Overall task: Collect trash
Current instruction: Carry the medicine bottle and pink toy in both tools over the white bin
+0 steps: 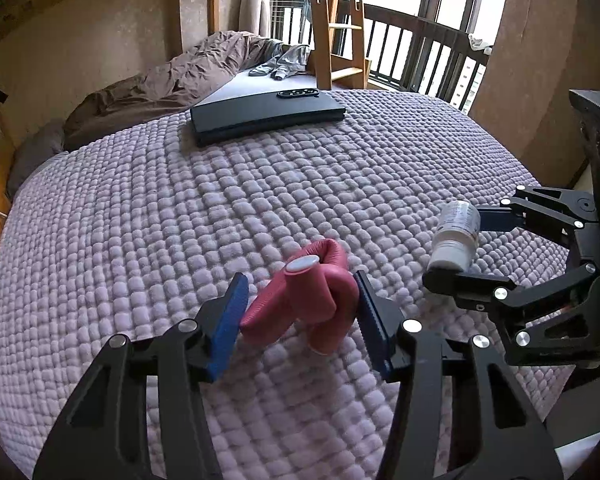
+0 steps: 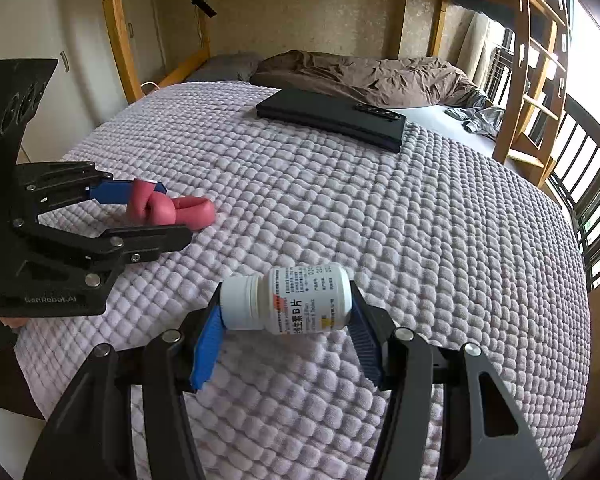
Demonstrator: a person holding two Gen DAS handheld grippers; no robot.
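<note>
A red leather knot-shaped thing [image 1: 312,292] sits between the blue pads of my left gripper [image 1: 300,276], just over the lilac quilted blanket [image 1: 260,200]. Both pads touch it, one on each side. From the right wrist view the same red knot [image 2: 180,210] sticks out past the tips of the left gripper [image 2: 176,212]. My right gripper [image 2: 286,292] is shut on a white pill bottle [image 2: 300,300] held sideways, cap to the left, above the blanket. The left wrist view shows that bottle [image 1: 456,232] in the right gripper [image 1: 454,244] at the right.
A flat black case [image 1: 264,114] with a slim dark remote-like bar on it lies further up the bed. Behind it are a crumpled brown duvet [image 2: 360,76] and a grey garment [image 2: 480,118]. A wooden bunk ladder [image 1: 336,20] and a dark railing [image 1: 420,52] stand beyond.
</note>
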